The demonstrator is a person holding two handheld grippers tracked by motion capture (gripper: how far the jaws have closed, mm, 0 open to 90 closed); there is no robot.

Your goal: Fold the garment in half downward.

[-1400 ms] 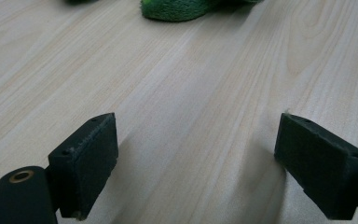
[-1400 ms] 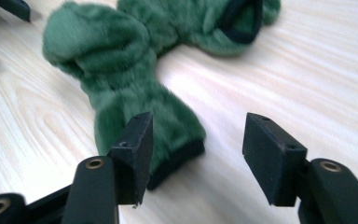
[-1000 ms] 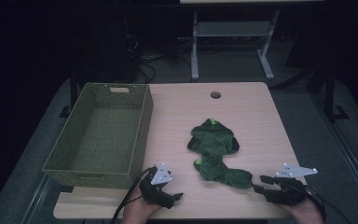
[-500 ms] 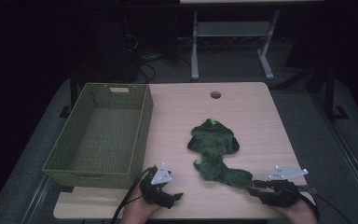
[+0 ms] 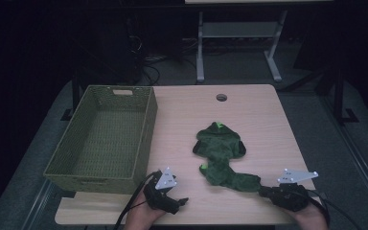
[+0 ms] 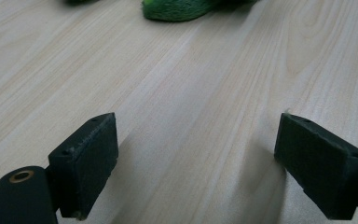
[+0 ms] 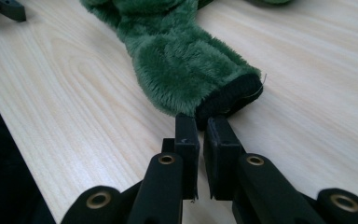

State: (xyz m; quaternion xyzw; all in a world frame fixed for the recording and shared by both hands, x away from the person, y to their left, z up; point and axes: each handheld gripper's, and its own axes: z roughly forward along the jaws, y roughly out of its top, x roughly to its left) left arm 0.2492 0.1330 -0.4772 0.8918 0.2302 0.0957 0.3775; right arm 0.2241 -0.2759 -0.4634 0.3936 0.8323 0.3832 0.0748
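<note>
Right tool (image 7: 201,128) pinching plush cuff (image 7: 230,99)

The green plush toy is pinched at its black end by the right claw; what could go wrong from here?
1. The right claw, which has just been closing, pinches only the black cuff edge of the green plush toy; it may slip out when lifted.
2. The toy lies stretched on the table; it could drag or swing.
3. The left claw is open on bare wood, giving no support.

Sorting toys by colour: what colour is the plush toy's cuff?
Black cuff, on green fur; clearest in the right gripper view.
</note>
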